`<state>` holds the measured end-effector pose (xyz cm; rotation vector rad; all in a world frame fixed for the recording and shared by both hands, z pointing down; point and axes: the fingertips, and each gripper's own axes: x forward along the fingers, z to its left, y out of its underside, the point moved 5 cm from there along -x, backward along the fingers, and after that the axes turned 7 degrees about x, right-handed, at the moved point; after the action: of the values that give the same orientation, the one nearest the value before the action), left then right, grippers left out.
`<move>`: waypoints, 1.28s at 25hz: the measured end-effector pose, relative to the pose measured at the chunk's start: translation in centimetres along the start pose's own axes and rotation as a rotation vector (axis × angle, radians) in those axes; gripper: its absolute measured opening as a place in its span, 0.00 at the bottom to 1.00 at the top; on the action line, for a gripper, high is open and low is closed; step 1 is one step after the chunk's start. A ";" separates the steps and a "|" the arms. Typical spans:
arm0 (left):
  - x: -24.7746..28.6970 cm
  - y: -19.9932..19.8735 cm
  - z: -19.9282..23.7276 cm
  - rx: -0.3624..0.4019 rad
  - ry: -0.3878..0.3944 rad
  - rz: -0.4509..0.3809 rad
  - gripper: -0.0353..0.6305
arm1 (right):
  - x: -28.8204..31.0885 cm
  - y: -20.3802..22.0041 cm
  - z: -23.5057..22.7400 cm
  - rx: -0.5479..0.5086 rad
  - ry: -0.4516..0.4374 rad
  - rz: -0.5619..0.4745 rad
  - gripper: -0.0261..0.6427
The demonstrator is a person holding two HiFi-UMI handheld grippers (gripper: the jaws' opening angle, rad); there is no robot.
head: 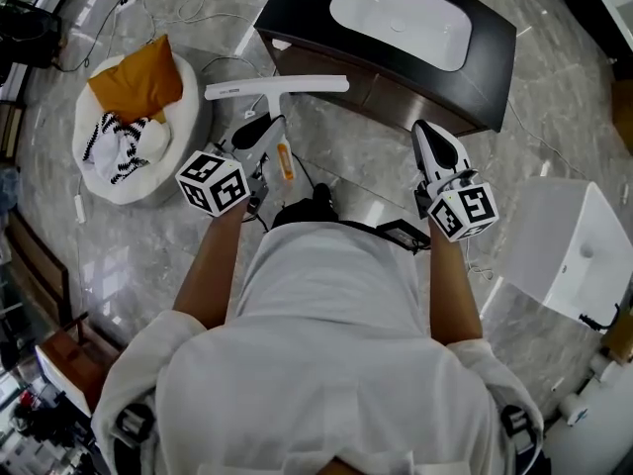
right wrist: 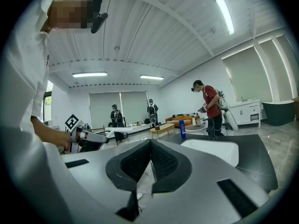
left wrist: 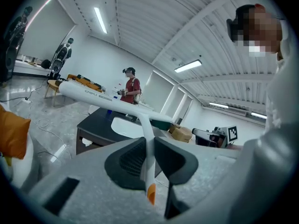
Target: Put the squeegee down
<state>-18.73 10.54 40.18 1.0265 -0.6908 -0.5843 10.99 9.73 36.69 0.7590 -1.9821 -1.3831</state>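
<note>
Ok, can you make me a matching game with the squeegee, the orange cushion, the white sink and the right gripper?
1 squeegee
2 orange cushion
3 white sink
4 right gripper

A jaws together, nothing between
B set in the dark cabinet
C gripped by the left gripper
D on the white pouf

Pairs: 1-C, 2-D, 3-B, 4-A
</note>
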 end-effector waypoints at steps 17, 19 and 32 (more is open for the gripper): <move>8.9 -3.0 7.7 -0.024 -0.003 0.008 0.16 | 8.9 -1.4 -6.9 -0.006 -0.026 0.023 0.06; 10.3 -3.4 8.4 -0.023 -0.020 0.010 0.16 | 10.2 -1.4 -8.7 0.002 -0.040 0.028 0.06; 20.2 -11.2 12.7 0.006 -0.079 -0.006 0.16 | 19.9 -7.1 -19.4 0.014 -0.141 0.011 0.06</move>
<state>-16.41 -15.63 39.26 1.0154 -0.7596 -0.6307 13.18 -18.88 38.33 0.6721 -2.1023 -1.4528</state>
